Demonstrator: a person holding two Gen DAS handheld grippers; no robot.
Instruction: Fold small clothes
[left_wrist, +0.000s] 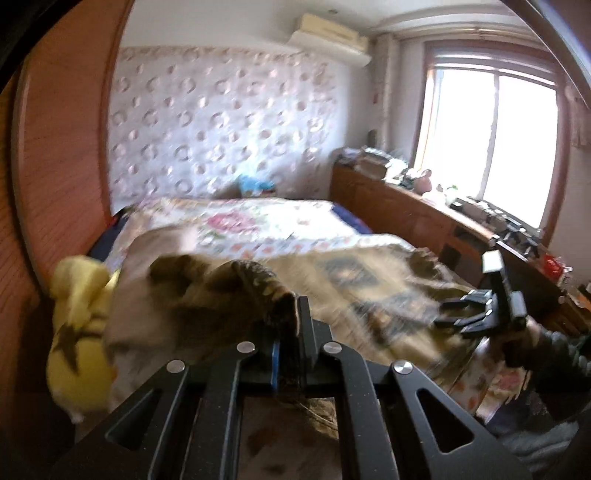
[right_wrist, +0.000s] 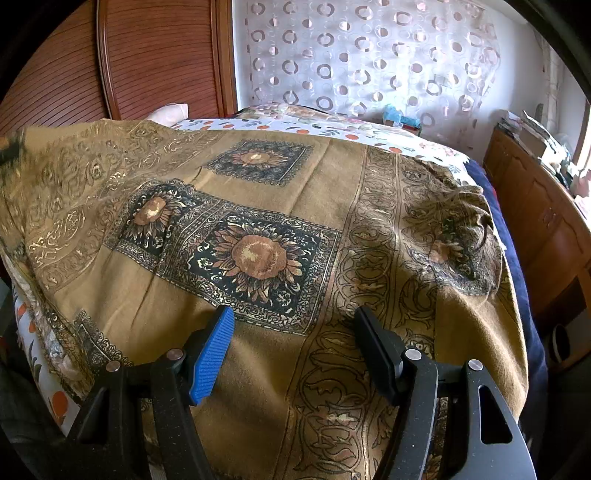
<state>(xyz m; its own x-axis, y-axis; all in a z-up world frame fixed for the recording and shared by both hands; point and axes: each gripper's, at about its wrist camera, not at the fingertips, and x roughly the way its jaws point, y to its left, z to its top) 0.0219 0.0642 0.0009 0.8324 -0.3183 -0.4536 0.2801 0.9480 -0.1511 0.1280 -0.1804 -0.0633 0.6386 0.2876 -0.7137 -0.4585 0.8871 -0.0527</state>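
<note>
Bedroom: bed (right_wrist: 369, 138) with a white floral coverlet, circle-patterned curtain (right_wrist: 369, 55) hanging on the far wall, reddish wooden wardrobe (right_wrist: 147, 55) at the left, low wooden cabinet (left_wrist: 406, 206) cluttered on top along the window (left_wrist: 491, 140) side, air conditioner (left_wrist: 332, 37) high on the wall.

Brown scarf (right_wrist: 288, 229), printed with sunflower squares and scrolled borders, lies spread over the near part of the bed and hangs over its front edge. Far-right corner is bunched up in a rumpled heap. Fabric otherwise mostly flat with shallow creases.

Left gripper (left_wrist: 295, 332): jaws pressed together, pinching an edge of the brown scarf. The pinched cloth rises from the bed to the fingertips in a draped ridge, its paler reverse side showing to the left. Left wrist view is motion-blurred, so finer detail of the fold cannot be read. A yellow garment (left_wrist: 77, 332) with a dark star mark sits at the left, just beside the lifted cloth.

Right gripper (right_wrist: 291, 350): jaws spread wide, one blue ribbed pad (right_wrist: 212, 358) and one black finger, nothing between them. It hovers just over the front part of the scarf; contact with the fabric cannot be told. In the left wrist view it shows at the right, held by a dark-sleeved hand (left_wrist: 535, 343)
</note>
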